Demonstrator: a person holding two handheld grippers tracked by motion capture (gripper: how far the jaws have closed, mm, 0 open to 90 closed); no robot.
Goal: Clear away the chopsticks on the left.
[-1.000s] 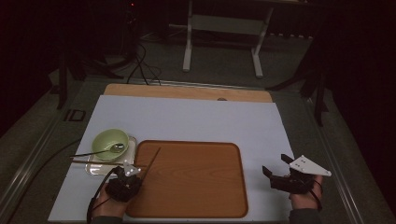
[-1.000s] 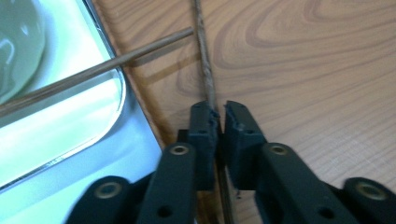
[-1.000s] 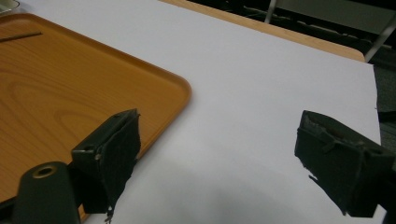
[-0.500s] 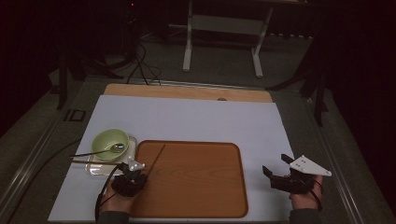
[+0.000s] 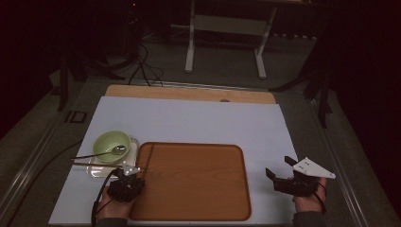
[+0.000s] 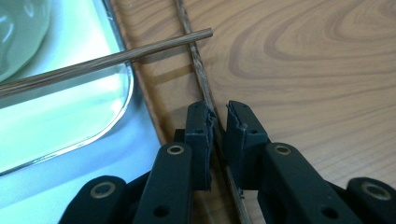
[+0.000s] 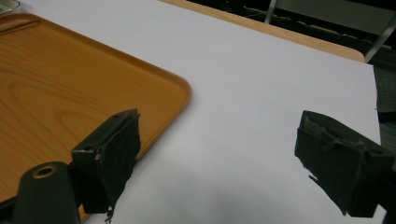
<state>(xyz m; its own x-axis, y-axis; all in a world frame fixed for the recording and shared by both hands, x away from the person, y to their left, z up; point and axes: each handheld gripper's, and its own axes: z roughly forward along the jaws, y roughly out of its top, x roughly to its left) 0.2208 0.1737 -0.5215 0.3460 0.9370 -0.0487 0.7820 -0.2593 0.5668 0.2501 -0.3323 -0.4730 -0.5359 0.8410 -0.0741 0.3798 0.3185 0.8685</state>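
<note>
Since a second ago, left gripper (image 6: 217, 122) jaws are opening slightly around the chopstick (image 6: 198, 70), which is now lying on the wooden tray (image 5: 198, 179). Right gripper (image 5: 289, 176) is idling wide open, holding nothing. Backing straight off is avoiding rolling it.

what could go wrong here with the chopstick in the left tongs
1. The left tongs have just been opening around the chopstick lying along the wooden tray's left rim; it may roll off or settle askew.
2. The second chopstick rests across the clear dish with its tip over the first one; pulling the tongs back could knock it.
</note>
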